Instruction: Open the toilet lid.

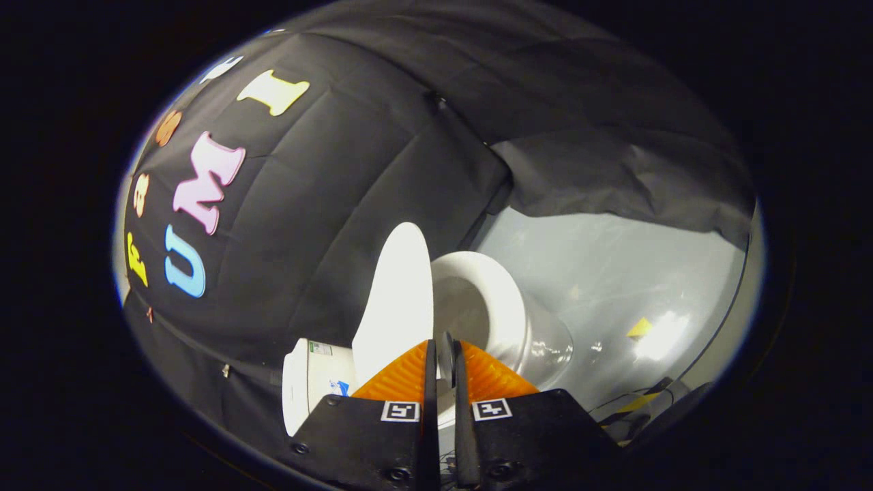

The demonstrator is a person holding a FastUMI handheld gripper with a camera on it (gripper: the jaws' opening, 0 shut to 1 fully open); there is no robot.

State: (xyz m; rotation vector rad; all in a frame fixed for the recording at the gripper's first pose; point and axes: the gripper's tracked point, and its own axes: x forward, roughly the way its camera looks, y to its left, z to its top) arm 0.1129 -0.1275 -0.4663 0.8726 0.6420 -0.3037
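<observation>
The white toilet lid (397, 300) stands raised, well away from the white bowl and seat (487, 307), so the bowl's hollow shows beside it. The lid's rim runs down into the narrow gap between my fingers. My gripper (445, 346) is shut on that rim, one finger on each face of the lid. The white tank (310, 385) sits behind the lid, close to the black cloth wall. The whole scene appears tilted in the gripper view.
The black cloth wall (354, 170) hangs right behind the tank and lid. A glossy grey floor (614, 273) spreads beyond the bowl, with a yellow tape mark (640, 329) and some cables (638, 404) on it.
</observation>
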